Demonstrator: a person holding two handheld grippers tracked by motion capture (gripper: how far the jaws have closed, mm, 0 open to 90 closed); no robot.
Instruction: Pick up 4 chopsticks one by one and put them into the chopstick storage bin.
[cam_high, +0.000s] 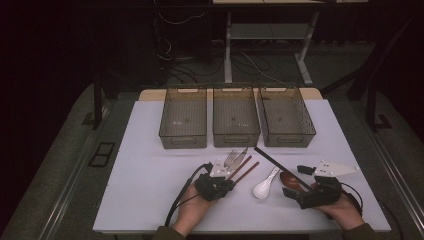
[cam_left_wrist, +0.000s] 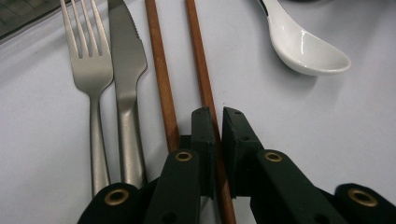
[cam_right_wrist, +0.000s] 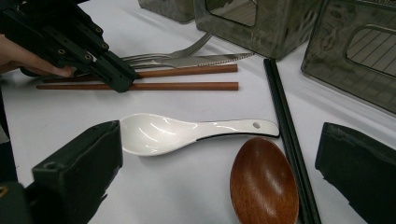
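My left gripper is shut on one brown chopstick, which lies flat on the white table. Its twin lies just to the left, beside a steel knife and fork. In the high view the left gripper sits at the near ends of the chopsticks. My right gripper is open, its jaws standing wide on either side of a brown wooden spoon. A white ceramic spoon lies just beyond the wooden one.
Three empty grey bins stand in a row across the back of the table. A pair of black chopsticks lies diagonally between the bins and the right gripper.
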